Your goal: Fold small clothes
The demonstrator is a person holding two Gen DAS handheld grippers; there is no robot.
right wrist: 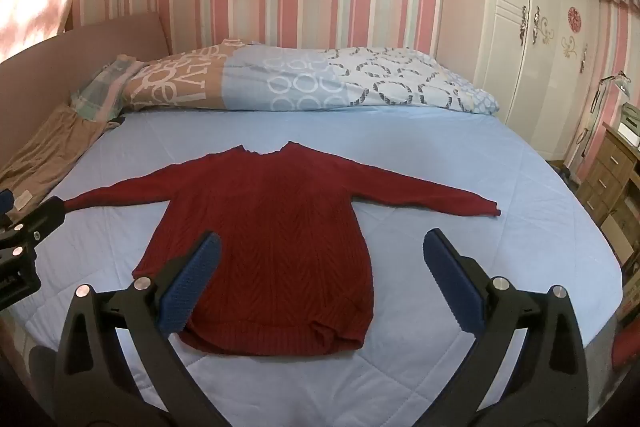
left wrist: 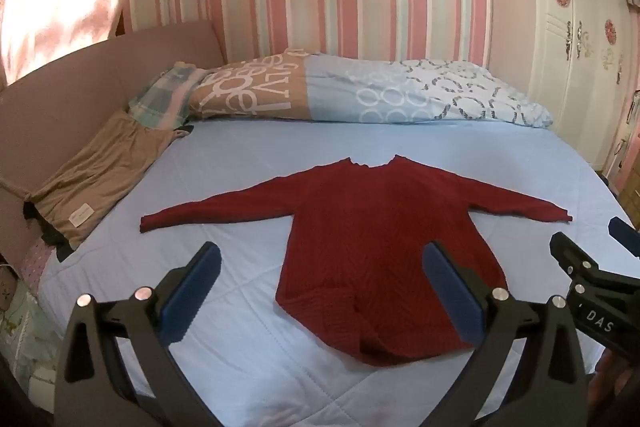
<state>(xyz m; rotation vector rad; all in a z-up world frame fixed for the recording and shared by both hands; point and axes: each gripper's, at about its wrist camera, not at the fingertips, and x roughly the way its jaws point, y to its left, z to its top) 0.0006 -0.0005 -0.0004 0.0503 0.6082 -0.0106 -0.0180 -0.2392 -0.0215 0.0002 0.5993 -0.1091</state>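
Left tool (left wrist: pixel 320 291) and right tool (right wrist: pixel 320 287) hovered, jaws apart, empty. Sweater (right wrist: pixel 272 227) lay flat on bed (right wrist: pixel 520 227), hem near, collar far, sleeves spread left-right.

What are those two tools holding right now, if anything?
Nothing. The left tool and the right tool are both wide open above the bed, and the red sweater lies flat, untouched.
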